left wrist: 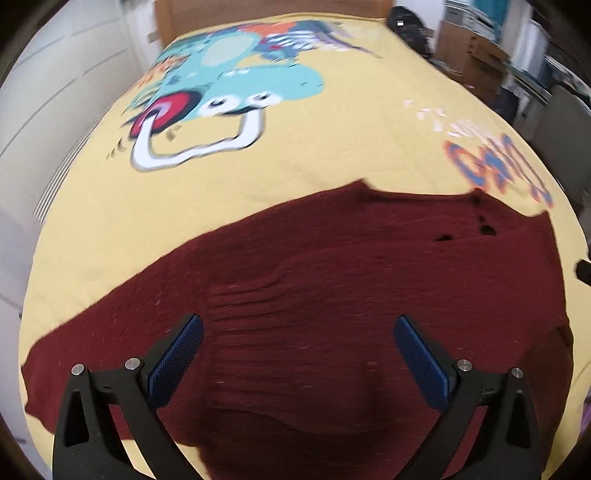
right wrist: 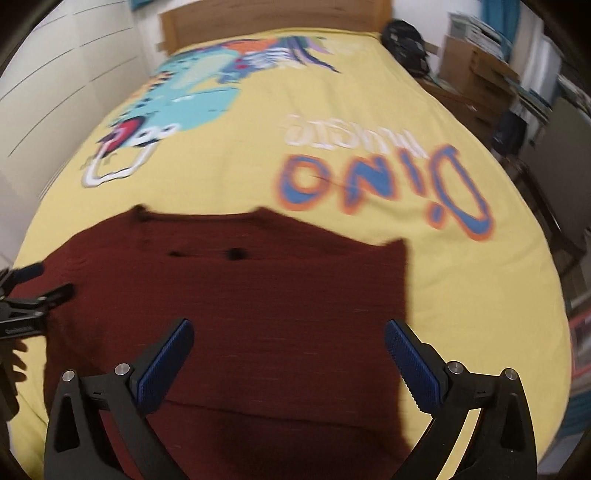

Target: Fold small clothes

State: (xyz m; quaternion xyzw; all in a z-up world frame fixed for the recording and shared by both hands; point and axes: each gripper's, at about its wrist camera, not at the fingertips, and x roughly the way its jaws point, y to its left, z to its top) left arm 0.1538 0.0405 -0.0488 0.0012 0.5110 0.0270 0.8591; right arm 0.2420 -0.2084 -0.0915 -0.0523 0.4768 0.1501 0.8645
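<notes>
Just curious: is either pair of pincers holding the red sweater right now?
No, the left gripper and right gripper both gape open above the sweater.

Both wrist views angled steeply down, close above bed (left wrist: 295, 155); shared maroon garment (left wrist: 332, 277)

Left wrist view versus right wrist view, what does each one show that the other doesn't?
Only the left wrist view shows the sweater's sleeve stretching out to the left across the yellow bedspread, plus the cartoon dinosaur's face large and central. Only the right wrist view shows the whole orange and blue "Dino" lettering and the left gripper from the side, at the sweater's left edge. Both share the dark red sweater lying flat on the bedspread, the wooden headboard, and open blue-padded jaws with nothing between them, as on the right gripper.
</notes>
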